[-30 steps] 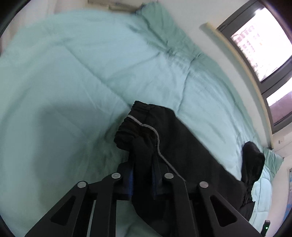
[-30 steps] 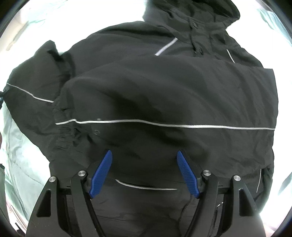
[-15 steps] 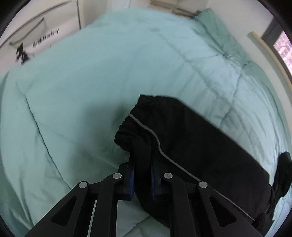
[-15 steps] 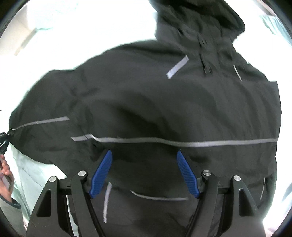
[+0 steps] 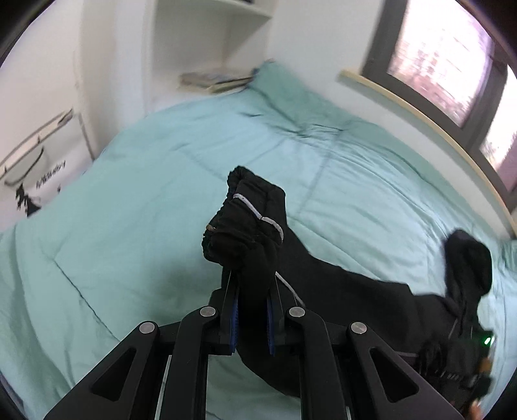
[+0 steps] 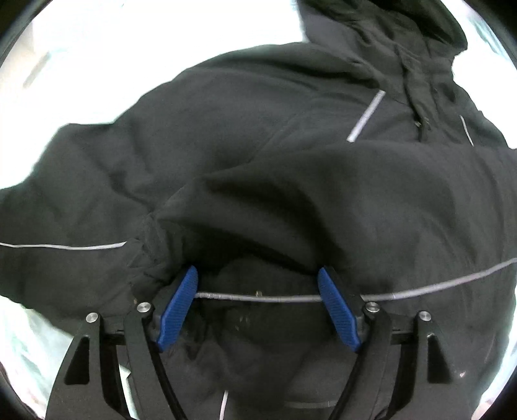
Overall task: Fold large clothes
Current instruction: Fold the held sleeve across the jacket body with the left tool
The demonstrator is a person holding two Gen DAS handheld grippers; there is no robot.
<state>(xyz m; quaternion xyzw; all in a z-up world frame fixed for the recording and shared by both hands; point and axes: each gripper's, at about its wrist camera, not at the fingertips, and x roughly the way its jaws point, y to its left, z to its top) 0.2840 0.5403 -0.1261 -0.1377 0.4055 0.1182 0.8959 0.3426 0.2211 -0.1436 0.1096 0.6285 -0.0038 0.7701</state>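
Black jacket (image 5: pixel 339 290) cuff pinched in left hand-held gripper (image 5: pixel 252 318), above bed (image 5: pixel 129 226)

I'm over a bed (image 5: pixel 135 226) in a mint quilt — white walls (image 5: pixel 42 71), shelf (image 5: pixel 210 13) ahead, bright window (image 5: pixel 442 55) at right.

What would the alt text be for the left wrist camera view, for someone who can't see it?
The left gripper is shut on the bunched cuff of a black jacket sleeve with a thin reflective stripe, lifted above a bed with a mint-green quilt. The rest of the jacket trails to the right across the bed, with a window beyond.
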